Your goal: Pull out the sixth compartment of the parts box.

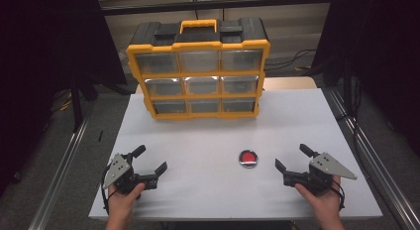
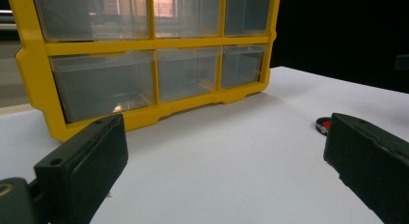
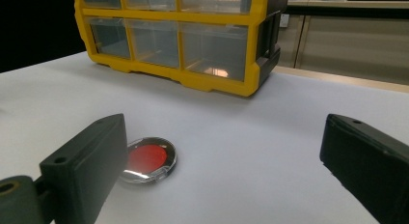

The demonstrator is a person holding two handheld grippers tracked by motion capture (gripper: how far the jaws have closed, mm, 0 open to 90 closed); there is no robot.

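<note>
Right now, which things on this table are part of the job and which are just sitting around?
Likely part of the job:
- small round red-centred disc, nearest the open right tool
- yellow drawer organizer, drawers all closed
- open left tool

Just lying about:
- cables on the floor behind the white table

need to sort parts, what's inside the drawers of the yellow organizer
Through the clear fronts, the yellow organizer's drawers look mostly empty; their backs are hidden by glare. The round red-centred tin lies outside on the table.
</note>
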